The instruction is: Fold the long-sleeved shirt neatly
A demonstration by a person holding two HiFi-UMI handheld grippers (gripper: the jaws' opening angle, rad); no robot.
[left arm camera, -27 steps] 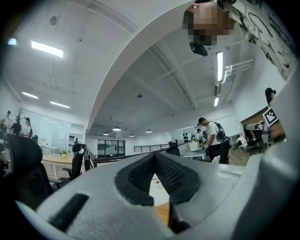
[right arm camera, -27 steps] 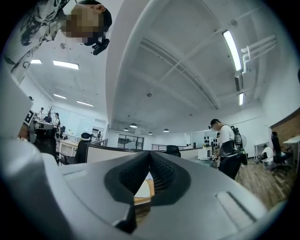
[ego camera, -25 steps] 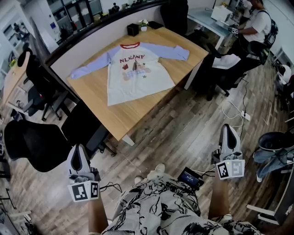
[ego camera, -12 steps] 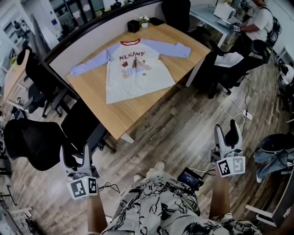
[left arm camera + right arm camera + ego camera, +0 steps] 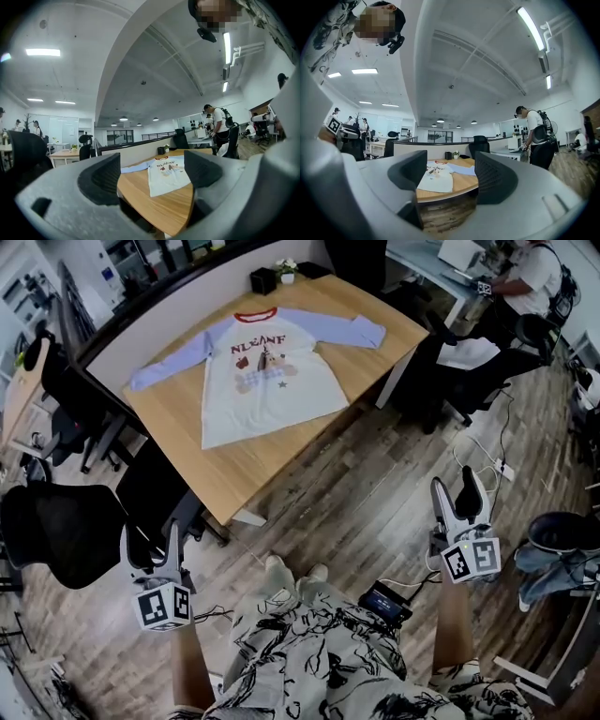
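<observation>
Shirt lies flat and face up on table, sleeves spread to both sides, red collar at the far edge. Same as 1 s ago, no fold made yet. It only sits a bit further up-left in head view now, as the cam has shifted.

L gripper: jaws were together 1 s ago, have just been opening, now wide apart w/ nothing btwn them. R gripper: same, together then, wide apart and empty now. Both have come fwd a little and point level toward the table. They hang over the wood floor, well apart from shirt & table. Each gripper view shows the shirt far off thru the gap btwn its pads.
</observation>
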